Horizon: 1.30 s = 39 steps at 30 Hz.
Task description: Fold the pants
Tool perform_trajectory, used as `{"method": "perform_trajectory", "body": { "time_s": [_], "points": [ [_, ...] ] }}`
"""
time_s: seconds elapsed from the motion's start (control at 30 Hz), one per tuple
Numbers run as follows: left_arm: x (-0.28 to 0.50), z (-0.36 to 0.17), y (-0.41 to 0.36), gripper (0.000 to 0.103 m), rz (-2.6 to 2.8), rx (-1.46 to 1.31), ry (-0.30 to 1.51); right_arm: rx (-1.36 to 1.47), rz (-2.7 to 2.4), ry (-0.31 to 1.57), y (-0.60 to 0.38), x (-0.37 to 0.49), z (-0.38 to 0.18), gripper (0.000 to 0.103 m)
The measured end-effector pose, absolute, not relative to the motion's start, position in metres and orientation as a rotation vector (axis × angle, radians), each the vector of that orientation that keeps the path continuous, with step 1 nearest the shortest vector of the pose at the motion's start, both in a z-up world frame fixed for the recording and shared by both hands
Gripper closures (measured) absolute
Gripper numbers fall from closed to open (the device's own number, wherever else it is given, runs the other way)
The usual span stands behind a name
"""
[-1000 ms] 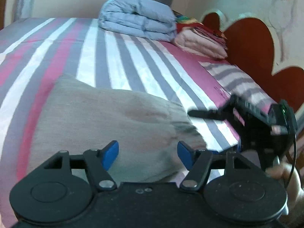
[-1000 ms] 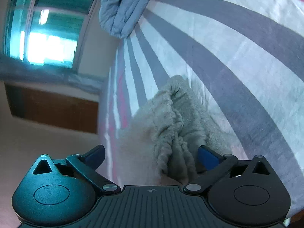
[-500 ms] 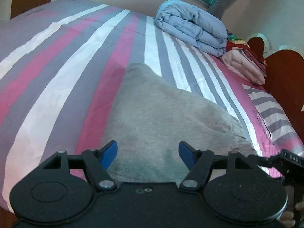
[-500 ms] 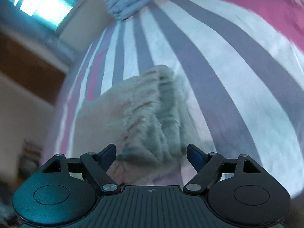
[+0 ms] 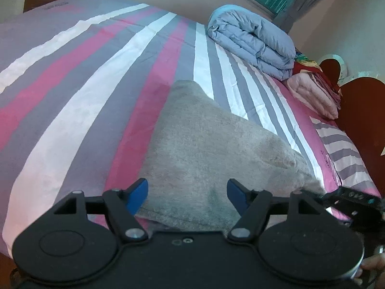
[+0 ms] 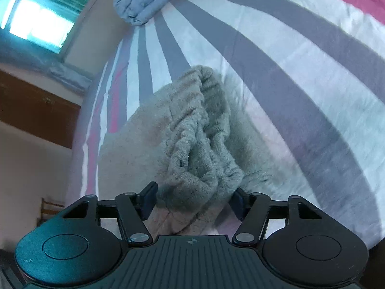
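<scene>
Grey fleece pants lie on the striped bed, long axis running away from the near edge. One left gripper stands released over their near hem; one right gripper, fingers just closing, clenches the bunched waistband at the right end.

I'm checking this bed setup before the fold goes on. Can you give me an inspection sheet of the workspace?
Surface: striped bedsheet, pink, grey and white.
Job's things: grey pants lying on it, gathered waistband bunched.
Clutter: folded blue duvet; pink folded bedding.
Grippers: left tongs open over the pants; right tongs have just been closing, waistband between them.
Cables: nothing seen.
Surroundings: window, red headboard.
</scene>
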<state>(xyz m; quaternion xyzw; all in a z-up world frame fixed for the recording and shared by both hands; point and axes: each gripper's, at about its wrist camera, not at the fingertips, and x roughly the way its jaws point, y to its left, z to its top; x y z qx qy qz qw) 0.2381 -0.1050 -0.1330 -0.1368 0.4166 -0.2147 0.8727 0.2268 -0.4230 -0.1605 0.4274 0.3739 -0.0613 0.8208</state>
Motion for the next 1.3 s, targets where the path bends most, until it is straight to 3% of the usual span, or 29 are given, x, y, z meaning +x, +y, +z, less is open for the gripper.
{"method": "perform_trajectory", "body": {
  "time_s": [0.1, 0.33, 0.4, 0.53, 0.6, 0.7, 1.03, 1.3],
  "points": [
    [0.24, -0.132, -0.101, 0.038, -0.435, -0.292, 0.863, 0.754, -0.096, 0.712, -0.404, 0.228, -0.131, 0.059],
    [0.239, -0.129, -0.092, 0.037, -0.404, -0.32, 0.85, 0.488, 0.025, 0.494, -0.384, 0.241, -0.066, 0.06],
    [0.24, -0.131, -0.092, 0.036, -0.398, -0.32, 0.855, 0.48, -0.023, 0.529, -0.397, 0.24, -0.08, 0.06],
    [0.242, -0.133, -0.1, 0.036, -0.408, -0.299, 0.87, 0.63, -0.167, 0.809, -0.431, 0.242, -0.162, 0.06],
    [0.243, -0.132, -0.104, 0.036, -0.416, -0.29, 0.873, 0.67, -0.163, 0.804, -0.435, 0.235, -0.169, 0.059],
    [0.243, -0.129, -0.107, 0.036, -0.429, -0.293, 0.863, 0.661, -0.182, 0.796, -0.436, 0.233, -0.153, 0.048],
    [0.235, -0.122, -0.134, 0.036, -0.47, -0.222, 0.86, 0.501, -0.181, 0.592, -0.41, 0.229, -0.097, 0.047],
    [0.232, -0.115, -0.157, 0.035, -0.46, -0.115, 0.841, 0.41, -0.112, 0.535, -0.389, 0.281, -0.065, 0.047]
  ]
}}
